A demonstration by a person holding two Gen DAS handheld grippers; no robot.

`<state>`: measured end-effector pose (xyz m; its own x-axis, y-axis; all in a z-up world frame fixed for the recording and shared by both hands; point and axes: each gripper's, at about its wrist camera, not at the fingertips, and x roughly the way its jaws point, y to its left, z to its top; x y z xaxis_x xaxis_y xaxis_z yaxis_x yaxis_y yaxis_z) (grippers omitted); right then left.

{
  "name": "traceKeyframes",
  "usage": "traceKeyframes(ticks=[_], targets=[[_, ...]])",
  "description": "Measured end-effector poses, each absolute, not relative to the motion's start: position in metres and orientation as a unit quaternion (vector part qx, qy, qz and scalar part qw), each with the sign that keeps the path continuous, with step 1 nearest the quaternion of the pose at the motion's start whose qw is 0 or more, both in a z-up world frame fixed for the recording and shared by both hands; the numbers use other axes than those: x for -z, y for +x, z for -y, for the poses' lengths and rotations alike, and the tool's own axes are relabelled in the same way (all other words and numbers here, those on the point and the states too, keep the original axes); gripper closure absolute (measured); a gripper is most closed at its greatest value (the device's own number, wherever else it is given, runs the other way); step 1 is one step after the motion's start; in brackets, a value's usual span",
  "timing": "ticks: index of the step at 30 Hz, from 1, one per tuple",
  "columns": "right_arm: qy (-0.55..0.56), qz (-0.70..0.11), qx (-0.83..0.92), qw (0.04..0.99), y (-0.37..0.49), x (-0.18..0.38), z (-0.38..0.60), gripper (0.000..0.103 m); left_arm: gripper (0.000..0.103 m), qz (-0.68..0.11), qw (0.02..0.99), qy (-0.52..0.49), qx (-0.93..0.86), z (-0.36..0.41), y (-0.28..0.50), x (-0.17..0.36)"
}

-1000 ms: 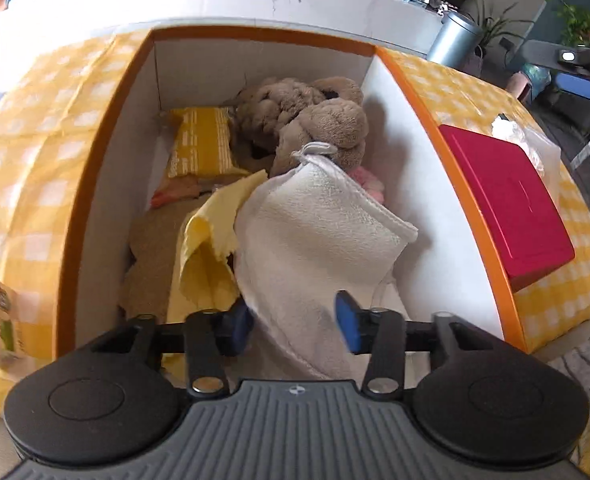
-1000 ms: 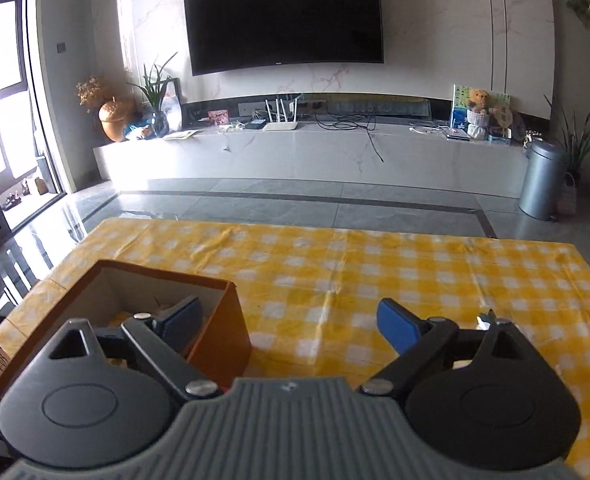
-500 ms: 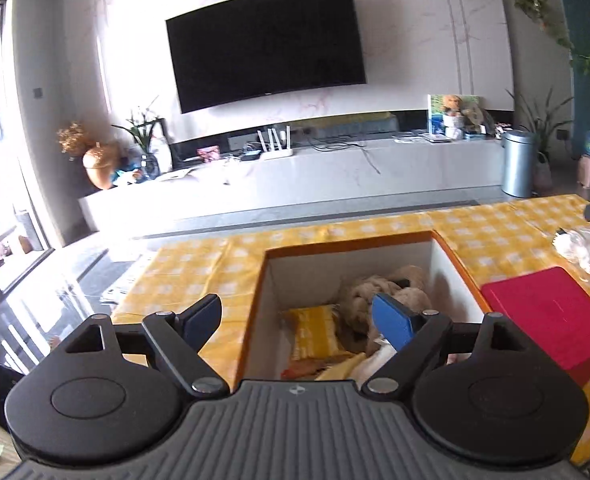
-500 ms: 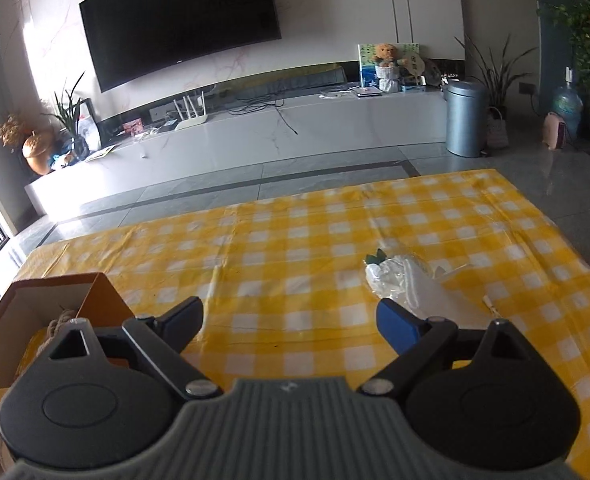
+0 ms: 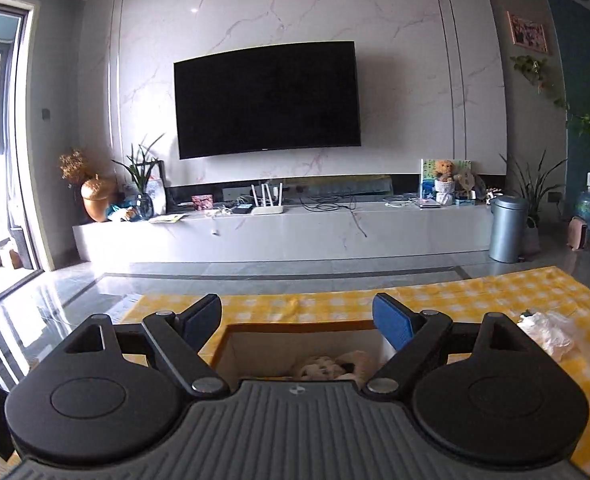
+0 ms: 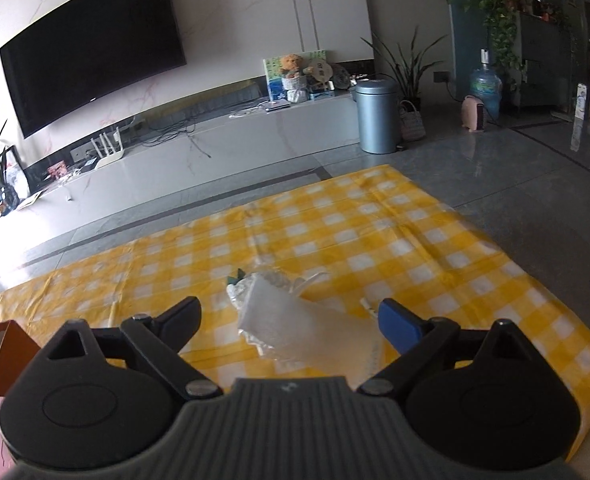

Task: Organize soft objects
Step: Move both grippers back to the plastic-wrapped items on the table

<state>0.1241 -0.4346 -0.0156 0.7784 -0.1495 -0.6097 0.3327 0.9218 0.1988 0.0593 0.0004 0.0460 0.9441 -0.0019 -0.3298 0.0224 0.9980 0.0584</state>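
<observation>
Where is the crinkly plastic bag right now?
In the right wrist view, the plastic bag lies on the yellow checked cloth, just ahead of the right gripper and between its open fingers, right of the orange box.

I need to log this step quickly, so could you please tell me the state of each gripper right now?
Left gripper: open, holding nothing, above the box.
Right gripper: open, holding nothing, clear plastic bag lying ahead between its fingers.

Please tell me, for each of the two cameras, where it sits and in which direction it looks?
Left wrist: on left gripper, open; faces black wall television, orange-rimmed cardboard box below.
Right wrist: on right gripper, open, tilted down at clear plastic bag on yellow checked tablecloth.
Shared: television, tablecloth, bag, grey metal bin.
</observation>
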Motion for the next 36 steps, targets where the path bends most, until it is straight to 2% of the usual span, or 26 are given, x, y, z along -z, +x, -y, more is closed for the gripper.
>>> traceKeyframes(ticks=[5,11,16,22,28,36], targets=[[0.204,-0.285,0.197,0.916,0.105,0.014,0.477,0.003,0.003,-0.180,0.981,0.064,0.041,0.055,0.076,-0.058],[0.253,-0.282,0.180,0.908,0.099,0.028,0.508,0.002,0.003,-0.207,0.969,0.094,0.101,0.131,0.099,-0.051],[0.131,-0.357,0.168,0.910,0.120,0.056,0.490,0.003,0.003,-0.247,0.952,0.116,0.137,0.174,0.112,-0.026],[0.054,-0.393,0.089,0.914,0.139,0.087,0.467,0.003,0.003,-0.268,0.944,0.133,0.139,0.204,0.115,-0.001],[-0.060,-0.366,0.090,0.924,0.153,0.093,0.440,0.004,0.003,-0.273,0.938,0.163,0.135,0.221,0.114,0.006],[-0.083,-0.383,0.087,0.916,0.170,0.111,0.432,0.011,0.003,-0.280,0.929,0.196,0.144,0.233,0.108,0.007]])
